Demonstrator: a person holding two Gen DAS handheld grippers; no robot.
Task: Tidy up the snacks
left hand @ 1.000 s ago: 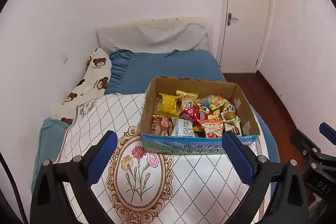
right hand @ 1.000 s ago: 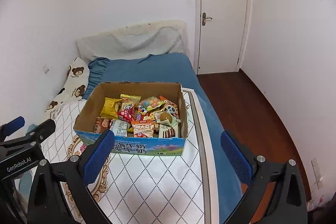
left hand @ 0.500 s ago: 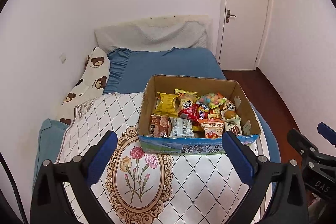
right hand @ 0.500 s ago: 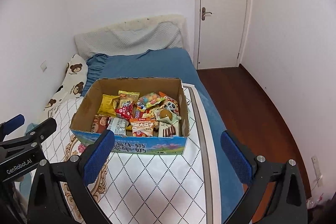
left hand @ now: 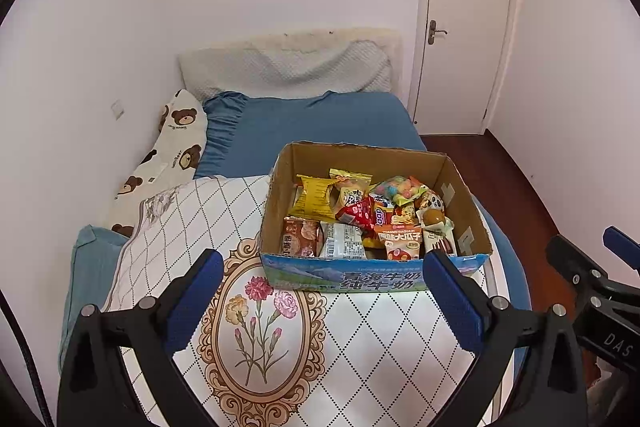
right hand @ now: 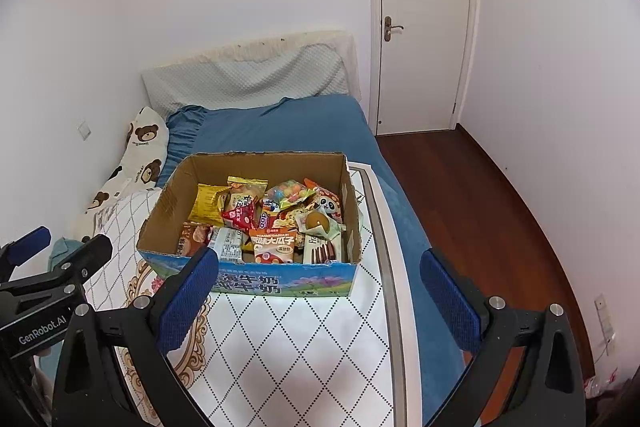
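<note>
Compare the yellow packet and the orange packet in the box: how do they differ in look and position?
The yellow packet is plain yellow with dark print and lies at the back left of the box; the orange packet has an orange band above a white lower half and stands at the front wall, right of centre. The yellow packet is pinched in the middle; the orange packet looks flat. Both are sealed snacks, untouched by either gripper.

i hold left gripper (left hand: 324, 301) and right gripper (right hand: 320, 301) side by side, both spread wide, gripping nothing.
</note>
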